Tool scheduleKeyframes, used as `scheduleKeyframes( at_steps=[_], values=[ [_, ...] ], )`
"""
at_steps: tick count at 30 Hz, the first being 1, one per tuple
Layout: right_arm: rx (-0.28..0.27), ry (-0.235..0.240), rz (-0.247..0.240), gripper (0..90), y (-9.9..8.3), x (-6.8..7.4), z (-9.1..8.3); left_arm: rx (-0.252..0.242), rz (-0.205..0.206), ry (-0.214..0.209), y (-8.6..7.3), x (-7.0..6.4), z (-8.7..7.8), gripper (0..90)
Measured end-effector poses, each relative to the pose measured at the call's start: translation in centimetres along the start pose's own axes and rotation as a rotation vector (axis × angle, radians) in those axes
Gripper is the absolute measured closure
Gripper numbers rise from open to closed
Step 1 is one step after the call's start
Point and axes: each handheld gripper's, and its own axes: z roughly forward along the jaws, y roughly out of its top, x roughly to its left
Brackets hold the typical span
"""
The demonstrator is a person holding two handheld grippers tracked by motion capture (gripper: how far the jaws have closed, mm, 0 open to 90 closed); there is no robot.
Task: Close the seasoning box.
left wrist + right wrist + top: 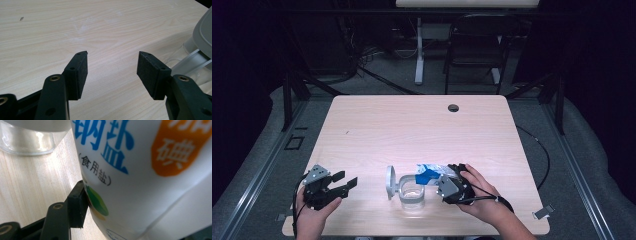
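The salt bag (pixel 150 170) hides one jaw of the right hand-held gripper (pixel 455 186).

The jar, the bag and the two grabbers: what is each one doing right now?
Glass jar: upright, lid swung open.
Lid: stands on edge at the jar's left.
Salt bag: clamped, held by the jar.
Right gripper: shut on the salt bag.
Left gripper: open, empty.

You see a pale matt wood-grain tabletop (pixel 412 125), a clear glass jar (pixel 412 196), and a glossy plastic salt bag (pixel 150 170).
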Motion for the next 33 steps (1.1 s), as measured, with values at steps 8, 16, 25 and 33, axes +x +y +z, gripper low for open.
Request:
scheduleKeyframes(
  at_steps=[8, 16, 25, 33],
  values=[
    [0.015, -0.013, -0.029, 40.4, 0.0, 0.29, 0.28, -0.001, 0.001, 0.0, 0.02, 0.04, -0.06, 42.5],
    [0.025, -0.022, -0.043, 40.4, 0.13, 0.38, 0.44, -0.003, -0.002, 0.002, 0.0, 0.14, -0.09, 42.5],
    [0.037, -0.029, -0.064, 40.5, 0.18, 0.51, 0.54, 0.011, 0.001, 0.002, 0.02, 0.22, -0.15, 42.5],
    [0.045, -0.033, -0.077, 40.5, 0.24, 0.54, 0.46, 0.011, 0.0, 0.001, 0.02, 0.2, -0.14, 42.5]
  ],
)
